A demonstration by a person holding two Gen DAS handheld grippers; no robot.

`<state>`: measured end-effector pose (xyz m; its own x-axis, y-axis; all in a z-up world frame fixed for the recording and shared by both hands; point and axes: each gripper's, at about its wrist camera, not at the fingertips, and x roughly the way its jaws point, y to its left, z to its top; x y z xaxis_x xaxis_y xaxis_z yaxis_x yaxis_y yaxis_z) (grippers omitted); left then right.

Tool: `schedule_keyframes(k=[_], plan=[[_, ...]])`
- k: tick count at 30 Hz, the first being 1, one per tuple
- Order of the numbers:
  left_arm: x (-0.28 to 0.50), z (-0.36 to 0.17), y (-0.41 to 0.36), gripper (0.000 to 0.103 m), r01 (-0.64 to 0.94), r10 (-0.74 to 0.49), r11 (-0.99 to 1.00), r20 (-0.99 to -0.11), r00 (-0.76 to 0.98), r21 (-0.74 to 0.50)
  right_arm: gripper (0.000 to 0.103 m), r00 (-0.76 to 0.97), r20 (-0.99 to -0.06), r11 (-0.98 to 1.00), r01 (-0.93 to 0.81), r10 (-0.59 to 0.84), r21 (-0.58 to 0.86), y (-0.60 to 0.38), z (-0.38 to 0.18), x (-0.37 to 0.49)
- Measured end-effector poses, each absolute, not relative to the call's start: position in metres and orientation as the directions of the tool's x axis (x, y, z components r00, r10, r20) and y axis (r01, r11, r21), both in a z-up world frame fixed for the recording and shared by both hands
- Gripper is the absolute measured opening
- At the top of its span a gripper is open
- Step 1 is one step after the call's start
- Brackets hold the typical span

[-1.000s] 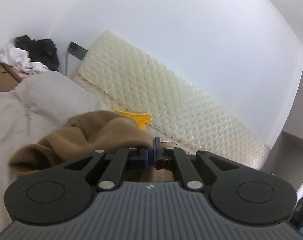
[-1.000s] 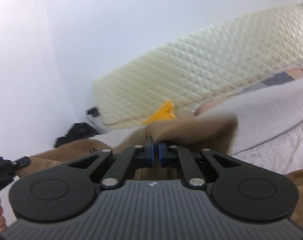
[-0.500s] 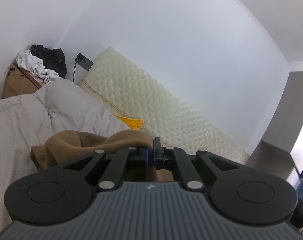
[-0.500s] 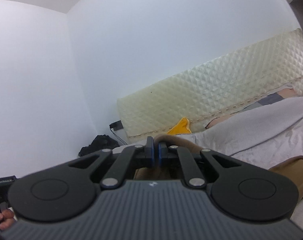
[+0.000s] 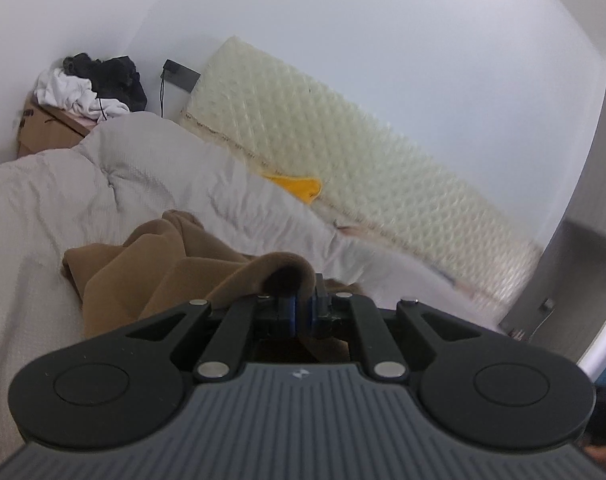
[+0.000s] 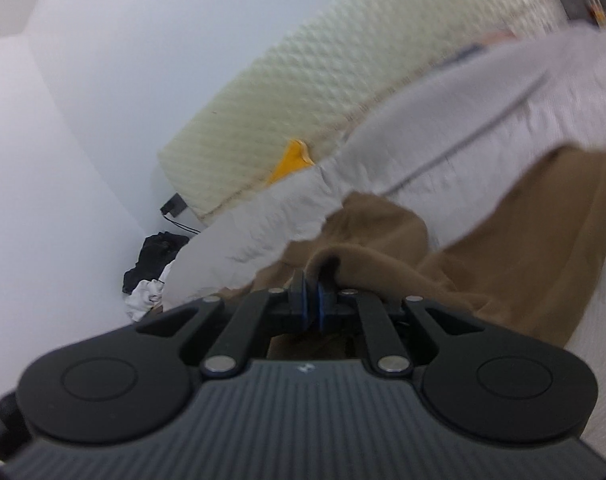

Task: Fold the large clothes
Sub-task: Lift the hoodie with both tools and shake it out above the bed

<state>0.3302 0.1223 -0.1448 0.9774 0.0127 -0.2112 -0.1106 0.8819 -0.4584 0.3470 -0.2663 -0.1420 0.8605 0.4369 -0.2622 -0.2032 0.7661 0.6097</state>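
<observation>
Left gripper (image 5: 303,312) fingers pinched on an edge of the brown garment (image 5: 151,268); right gripper (image 6: 311,307) fingers likewise clamped on another edge of it. Garment bunched on the grey duvet (image 5: 103,184) of the bed, beside a quilted mattress (image 5: 343,152) against the wall.

A large tan garment (image 5: 151,268) lies rumpled on the pale bedspread (image 5: 43,192), bunched in soft folds. One edge is lifted off the bed in a raised loop; another part spreads flat toward the right side.
</observation>
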Motion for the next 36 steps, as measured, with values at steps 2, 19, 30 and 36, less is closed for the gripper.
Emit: schedule_keyframes(k=[2, 19, 30, 36], plan=[[0.349, -0.158, 0.126, 0.010, -0.128, 0.016, 0.884, -0.245, 0.969, -0.450, 0.010, 0.850, -0.278, 0.751, -0.189, 0.448, 0.632, -0.268, -0.156, 0.357], [0.414, -0.220, 0.170, 0.010, -0.160, -0.044, 0.804, -0.325, 0.945, -0.573, 0.014, 0.811, -0.251, 0.652, -0.197, 0.528, 0.732, -0.273, -0.195, 0.389], [0.364, -0.199, 0.174, 0.065, -0.055, -0.161, 0.696, -0.231, 0.959, -0.716, 0.081, 0.759, -0.198, 0.523, -0.212, 0.620, 0.825, -0.281, -0.183, 0.361], [0.338, -0.201, 0.168, 0.074, -0.040, -0.212, 0.652, -0.233, 0.949, -0.757, 0.081, 0.745, -0.270, 0.585, -0.194, 0.611, 0.788, -0.263, -0.196, 0.363]])
